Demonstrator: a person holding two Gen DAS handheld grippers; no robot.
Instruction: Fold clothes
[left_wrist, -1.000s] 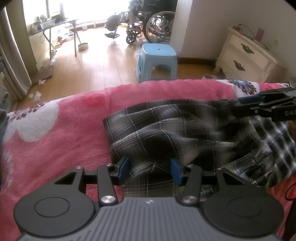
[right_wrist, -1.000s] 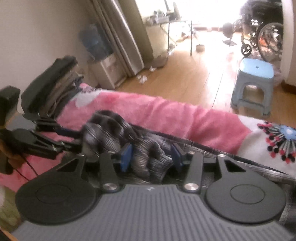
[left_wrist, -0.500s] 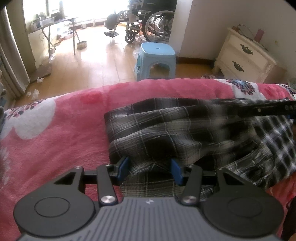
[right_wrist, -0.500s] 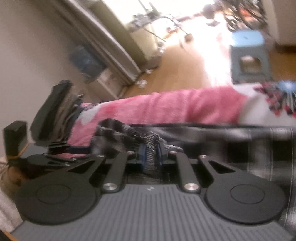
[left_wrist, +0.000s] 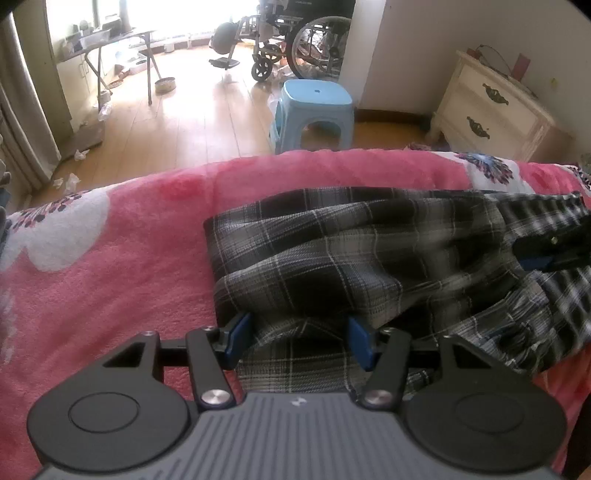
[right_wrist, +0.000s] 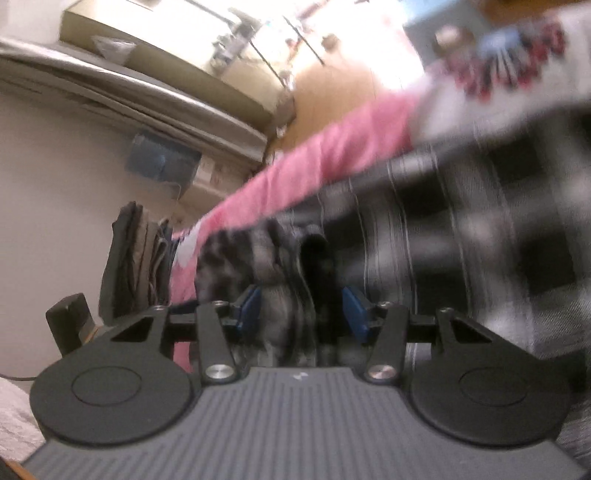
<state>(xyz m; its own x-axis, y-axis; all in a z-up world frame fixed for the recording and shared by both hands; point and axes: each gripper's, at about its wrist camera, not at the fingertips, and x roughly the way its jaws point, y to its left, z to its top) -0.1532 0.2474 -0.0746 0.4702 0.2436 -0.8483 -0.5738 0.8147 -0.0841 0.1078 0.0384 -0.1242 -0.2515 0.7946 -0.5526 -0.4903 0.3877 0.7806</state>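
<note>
Plaid shirt on pink blanket, both grippers at it.
The shirt (left_wrist: 332, 258) lies rumpled toward the blanket's (left_wrist: 110, 280) far edge. Left gripper (left_wrist: 300, 341) fingers are opening, cloth between them, not pinched. Right gripper (right_wrist: 303, 310) fingers are also opening around a bunched fold; view blurred.

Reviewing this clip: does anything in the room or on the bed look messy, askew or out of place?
Yes. Crumpled white paper scraps litter the wooden floor by the curtain. On the pink blanket, the plaid garment is bunched and rumpled rather than flat. Nothing looks damaged.
</note>
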